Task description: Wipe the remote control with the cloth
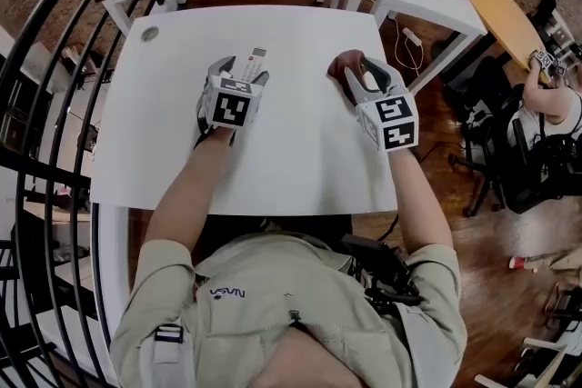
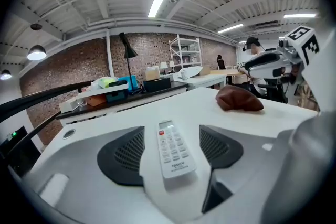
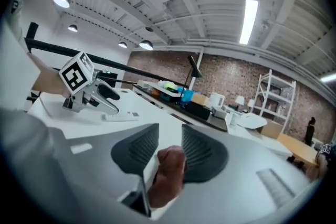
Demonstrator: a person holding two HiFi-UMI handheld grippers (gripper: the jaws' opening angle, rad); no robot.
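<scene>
Lying flat on the white bench (image 1: 300, 159), the remote control (image 2: 173, 149) sits buttons up, about midway along the bench's width and nearer the far edge than the near one, with its long axis pointing at the far edge. The left tool (image 1: 239, 74) straddles it. Its jaws stand wide apart, one on each side of the remote, and a clear gap shows between each pad and the remote's sides, so nothing is gripped. The brown cloth (image 3: 168, 170) lies bunched toward the far right corner of the bench, well apart from the remote. The right tool (image 1: 360, 77) has its jaws closed partway onto the cloth, both pads against the fabric, while the bunch rests on the bench surface. A round grey cap (image 1: 149, 34) sits at the far left corner.
</scene>
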